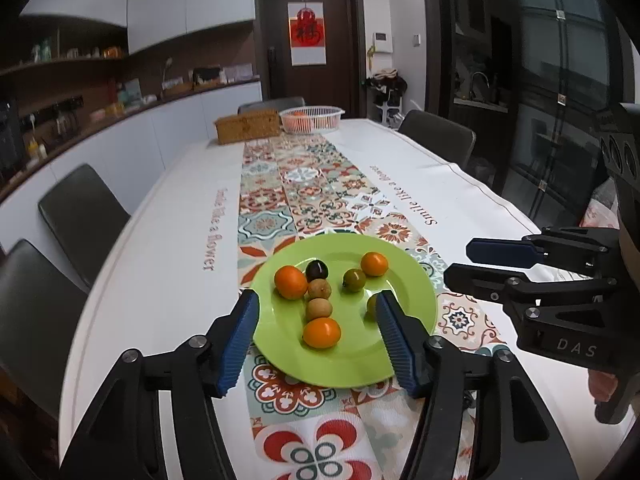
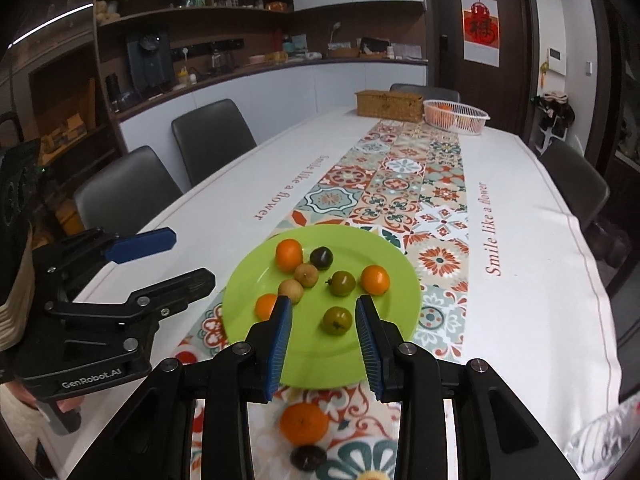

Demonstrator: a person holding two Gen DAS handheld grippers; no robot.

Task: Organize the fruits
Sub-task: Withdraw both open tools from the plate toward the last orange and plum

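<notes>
A green plate [image 1: 352, 364] [image 2: 320, 364] on the patterned runner holds three orange fruits [image 1: 321, 332], two brown longans [image 1: 319, 308], a dark plum [image 1: 317, 270] and two green fruits [image 2: 337, 320]. My left gripper [image 1: 316, 308] is open and empty, its jaws either side of the plate's near half. My right gripper [image 2: 323, 312] is open and empty over the plate's near edge, with a green fruit between its fingers. In the right wrist view an orange [image 2: 304, 424] and a dark plum [image 2: 307, 457] lie on the runner below the gripper.
A white basket [image 1: 311, 119] [image 2: 456, 117] with oranges and a wicker box [image 1: 247, 125] [image 2: 389, 105] stand at the table's far end. Dark chairs [image 1: 82, 216] line both sides. The right gripper shows at the right of the left wrist view [image 1: 532, 268].
</notes>
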